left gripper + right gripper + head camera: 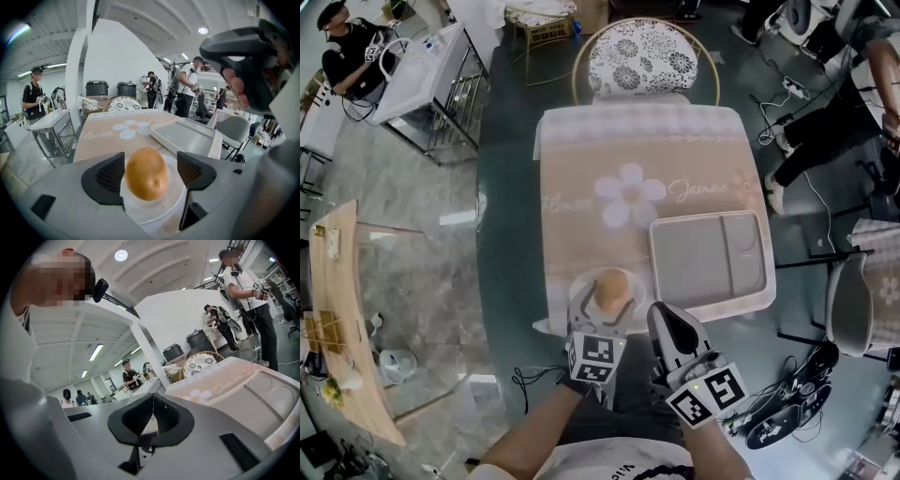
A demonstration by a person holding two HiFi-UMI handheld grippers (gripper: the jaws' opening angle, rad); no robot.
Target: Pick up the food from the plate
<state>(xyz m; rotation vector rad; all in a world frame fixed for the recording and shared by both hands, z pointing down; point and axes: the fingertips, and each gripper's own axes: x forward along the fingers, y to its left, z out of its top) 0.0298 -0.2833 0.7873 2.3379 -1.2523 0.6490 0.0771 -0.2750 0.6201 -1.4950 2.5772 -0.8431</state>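
A round golden-brown piece of food point(611, 289) point(146, 173) lies on a small white plate point(579, 284) point(157, 213) at the near edge of the table point(581, 159). My left gripper point(605, 306) point(149, 171) is open with its two jaws either side of the food. The left pad point(108, 178) stands close against it, and a gap shows before the right pad point(193, 170). My right gripper point(666, 317) point(153, 416) is shut and empty, held just right of the plate over the table's front edge.
A grey two-compartment tray point(708, 258) point(185, 136) point(262, 390) lies right of the plate. A floral-cushion chair point(645, 56) stands at the far side of the table. People stand around the room, and a metal-framed table point(431, 75) is at the far left.
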